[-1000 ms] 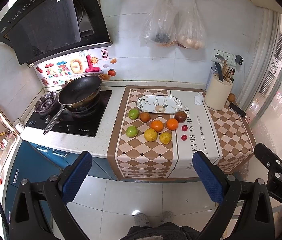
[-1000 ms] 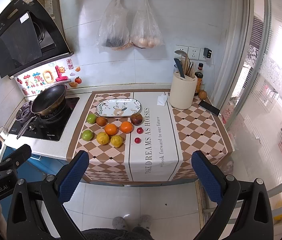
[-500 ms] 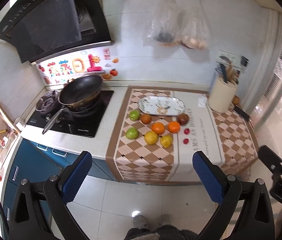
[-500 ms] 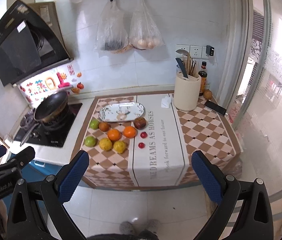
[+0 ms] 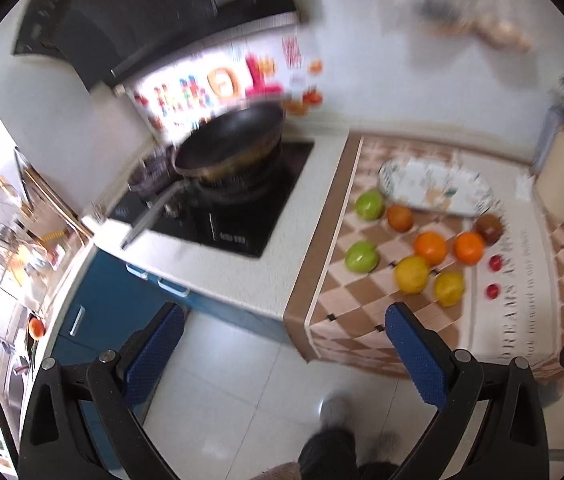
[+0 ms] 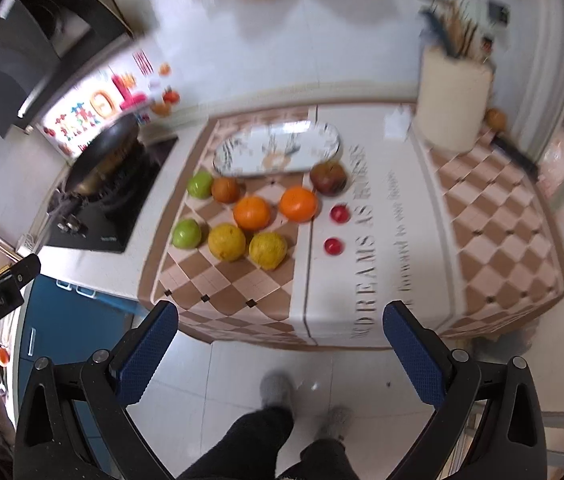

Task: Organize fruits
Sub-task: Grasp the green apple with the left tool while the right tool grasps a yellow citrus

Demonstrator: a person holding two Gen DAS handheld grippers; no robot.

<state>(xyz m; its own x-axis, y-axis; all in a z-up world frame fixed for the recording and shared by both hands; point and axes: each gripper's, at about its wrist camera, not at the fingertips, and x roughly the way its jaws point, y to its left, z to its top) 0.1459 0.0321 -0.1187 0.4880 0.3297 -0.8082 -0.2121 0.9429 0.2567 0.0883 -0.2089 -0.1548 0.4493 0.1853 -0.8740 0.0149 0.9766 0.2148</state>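
Both grippers (image 5: 283,344) (image 6: 280,340) gape empty — fruits (image 6: 252,213) beside plate (image 6: 278,152).

Both tongs (image 5: 283,346) (image 6: 280,344) nearer the fruits (image 6: 258,216)

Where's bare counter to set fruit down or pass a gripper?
Free: the white text strip between the cherries and utensil holder, and the checkered cloth in front of the lemons. The plate is empty. Crowded: fruit cluster just before it.
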